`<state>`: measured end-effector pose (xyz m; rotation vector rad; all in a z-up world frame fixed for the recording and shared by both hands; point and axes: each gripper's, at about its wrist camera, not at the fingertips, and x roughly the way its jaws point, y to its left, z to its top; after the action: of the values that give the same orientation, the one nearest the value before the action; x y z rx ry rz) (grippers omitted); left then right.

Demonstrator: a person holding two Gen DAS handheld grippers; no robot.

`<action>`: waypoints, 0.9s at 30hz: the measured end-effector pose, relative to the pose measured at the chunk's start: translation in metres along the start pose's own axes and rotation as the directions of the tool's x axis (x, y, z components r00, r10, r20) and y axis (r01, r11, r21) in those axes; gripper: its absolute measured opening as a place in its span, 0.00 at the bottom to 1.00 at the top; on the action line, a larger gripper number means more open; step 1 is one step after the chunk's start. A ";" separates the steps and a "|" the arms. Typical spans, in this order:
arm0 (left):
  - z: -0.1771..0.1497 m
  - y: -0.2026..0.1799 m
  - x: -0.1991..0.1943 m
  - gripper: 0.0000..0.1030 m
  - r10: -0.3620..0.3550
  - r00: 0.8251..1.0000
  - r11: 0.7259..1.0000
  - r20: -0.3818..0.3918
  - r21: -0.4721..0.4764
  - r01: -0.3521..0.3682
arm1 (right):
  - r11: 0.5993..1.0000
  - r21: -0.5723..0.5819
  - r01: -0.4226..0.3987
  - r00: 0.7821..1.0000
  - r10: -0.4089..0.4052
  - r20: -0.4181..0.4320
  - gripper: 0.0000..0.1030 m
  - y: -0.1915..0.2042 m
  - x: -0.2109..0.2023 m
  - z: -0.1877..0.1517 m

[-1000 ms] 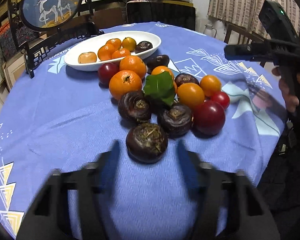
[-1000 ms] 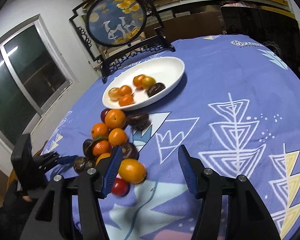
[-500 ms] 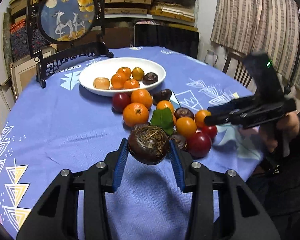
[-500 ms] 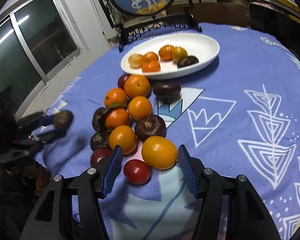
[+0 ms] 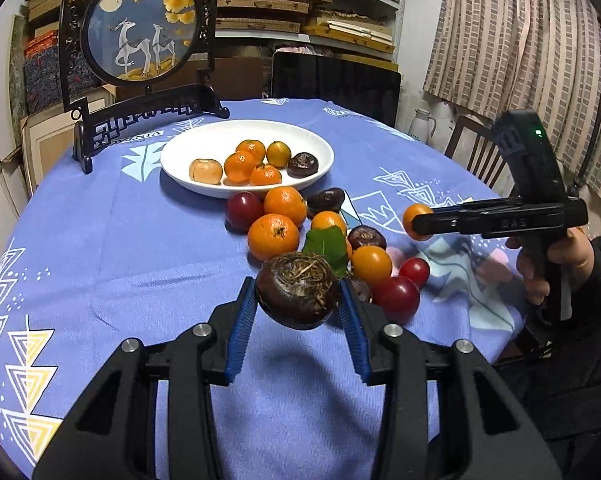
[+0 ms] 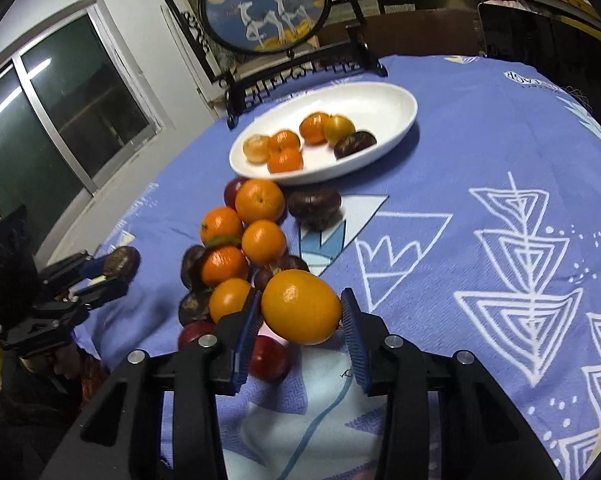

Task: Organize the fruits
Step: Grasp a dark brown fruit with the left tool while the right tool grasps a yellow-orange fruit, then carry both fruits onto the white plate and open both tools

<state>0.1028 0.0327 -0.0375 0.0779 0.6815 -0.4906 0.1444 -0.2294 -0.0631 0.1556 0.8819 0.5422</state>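
The left gripper (image 5: 298, 300) is clamped on a dark brown water chestnut (image 5: 297, 290), its blue-padded fingers (image 5: 242, 320) pressing the two sides so the root-tufted top faces the camera; the chestnut sits between the fingertips and is lifted clear of the table (image 5: 120, 240), with its shadow on the cloth below. In the right wrist view this same gripper shows at 9 o'clock, the chestnut at its tip.

The right gripper (image 6: 300, 316) is clenched on a yellow-orange fruit (image 6: 301, 307), held between the fingertips above the cloth. In the left wrist view that gripper reaches in from 3 o'clock, gripped by a hand (image 5: 552, 264), with the fruit at its tip.

Just beyond the left fingers, toward 12 o'clock, lies the loose pile: a green leaf (image 5: 327, 245) touching the pile's middle, a large mandarin (image 5: 273, 237) at its 9 o'clock, another mandarin (image 5: 285, 205) farther back, a dark red fruit (image 5: 244, 211) beside it, more dark chestnuts, an orange tomato-like fruit (image 5: 371, 266) and two red ones (image 5: 396, 298) toward 3 o'clock.

Behind the pile, nearly touching it, stands a white oval plate (image 5: 220, 136) holding three small mandarins, a pale fruit, a yellowish fruit and one dark chestnut. At 11 o'clock, past the plate, a round deer picture in a black stand (image 5: 140, 28) sits on the table's far edge.
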 end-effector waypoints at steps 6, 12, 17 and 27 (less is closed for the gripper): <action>0.025 0.006 0.008 0.39 -0.005 1.000 1.000 0.014 -0.004 0.006 | 1.000 0.019 -0.020 0.999 0.019 0.048 0.39 -0.007 -0.016 0.024; 0.073 0.025 0.033 0.39 0.007 1.000 0.999 0.028 -0.032 -0.006 | 1.000 0.016 -0.021 0.997 0.019 0.080 0.39 -0.012 -0.018 0.073; 0.120 0.046 0.069 0.40 0.040 0.999 0.998 0.021 -0.044 -0.039 | 1.000 0.019 -0.019 0.995 0.017 0.099 0.39 -0.016 0.001 0.119; 0.168 0.093 0.164 0.40 0.077 0.994 0.988 -0.079 -0.130 -0.086 | 0.996 0.083 0.044 0.998 -0.048 0.043 0.41 -0.051 0.085 0.176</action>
<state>0.3531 0.0099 -0.0167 -0.0016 0.7792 -0.3640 0.3425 -0.2144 -0.0282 0.2205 0.8625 0.4585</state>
